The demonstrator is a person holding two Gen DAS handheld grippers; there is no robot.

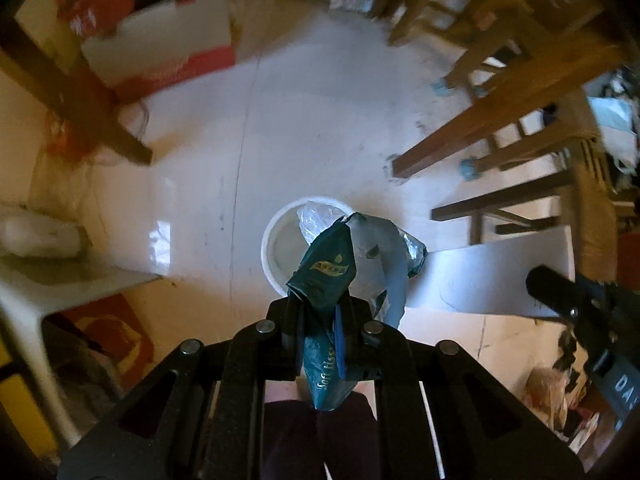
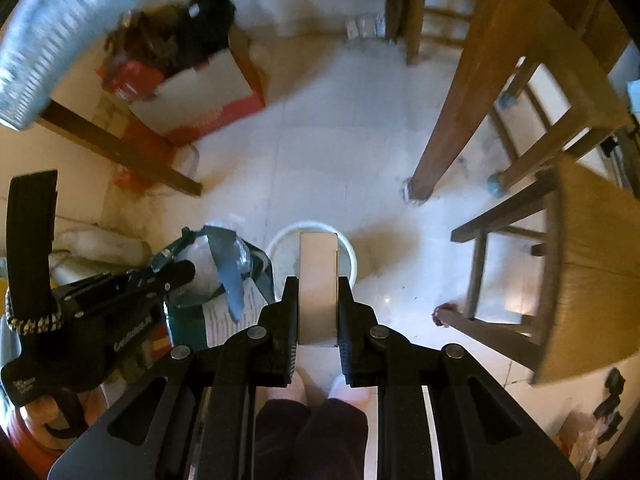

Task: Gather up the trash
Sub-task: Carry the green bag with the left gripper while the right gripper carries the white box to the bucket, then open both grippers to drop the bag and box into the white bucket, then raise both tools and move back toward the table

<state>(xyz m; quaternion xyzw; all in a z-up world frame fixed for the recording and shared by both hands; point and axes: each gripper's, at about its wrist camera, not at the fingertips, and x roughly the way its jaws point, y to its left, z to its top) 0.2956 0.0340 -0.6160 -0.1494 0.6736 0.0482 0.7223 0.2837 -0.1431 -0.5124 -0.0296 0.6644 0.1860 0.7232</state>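
My left gripper (image 1: 320, 304) points straight down and is shut on a bundle of trash (image 1: 326, 264): a teal plastic wrapper with blue and clear plastic pieces hanging from it. Below it on the floor stands a round white bin (image 1: 276, 248), partly hidden by the bundle. My right gripper (image 2: 318, 284) is shut on a flat pale card (image 2: 318, 264), directly above the same bin (image 2: 348, 256). In the right wrist view the left gripper (image 2: 172, 270) and its bundle (image 2: 224, 280) hang just left of the bin. The card (image 1: 500, 276) and the right gripper (image 1: 540, 280) show at the right of the left wrist view.
Wooden chair and table legs (image 2: 440, 128) crowd the right side, and a dark leg (image 1: 80, 92) slants at the left. A red and white box (image 2: 200, 96) lies at the back left. The person's dark trousers (image 2: 312, 432) and slippers are under the grippers. The floor (image 1: 320, 120) is pale tile.
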